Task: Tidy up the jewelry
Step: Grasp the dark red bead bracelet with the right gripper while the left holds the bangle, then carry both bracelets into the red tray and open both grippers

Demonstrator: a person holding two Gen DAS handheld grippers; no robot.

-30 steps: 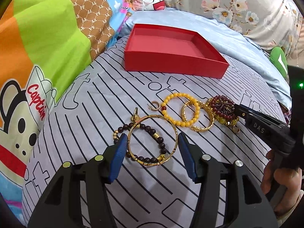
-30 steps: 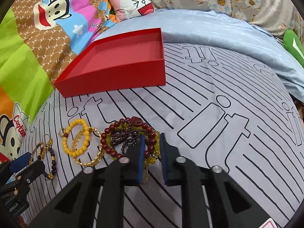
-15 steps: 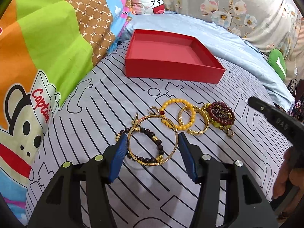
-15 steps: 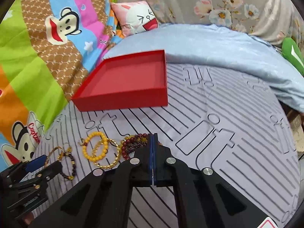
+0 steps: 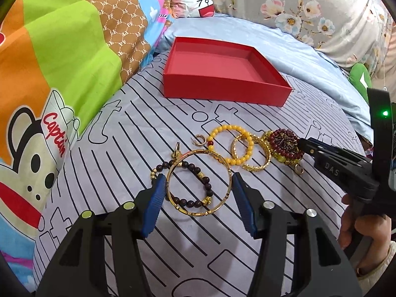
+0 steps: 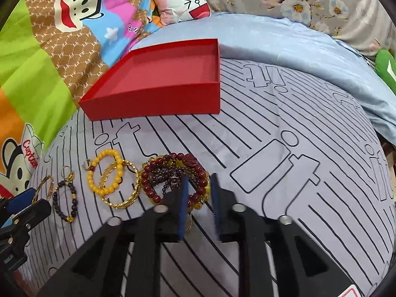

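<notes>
An empty red box [image 5: 222, 79] [image 6: 160, 81] sits on the striped bed cover, beyond a row of jewelry. My left gripper [image 5: 198, 185] is open, its jaws on either side of a gold bangle [image 5: 200, 212] that overlaps a dark bead bracelet [image 5: 195, 170]. To the right lie a yellow bead bracelet [image 5: 224, 128] [image 6: 99, 185], a gold chain bracelet [image 5: 257, 167] [image 6: 123, 204] and a pile of red bead bracelets [image 5: 284, 143] [image 6: 170, 173]. My right gripper [image 6: 199, 180] is open, its jaws straddling the near right edge of the red bead pile.
A colourful cartoon quilt [image 5: 49, 74] rises on the left. A light blue sheet [image 6: 284, 42] and a pink cartoon pillow [image 6: 183, 0] lie behind the box. A green object [image 5: 360, 79] is at the far right. Small gold rings [image 5: 199, 142] lie near the bangle.
My right gripper rose and shut with nothing in it half a second ago, then came back down and opened over the red bead pile. My left gripper stayed around the bangle.
</notes>
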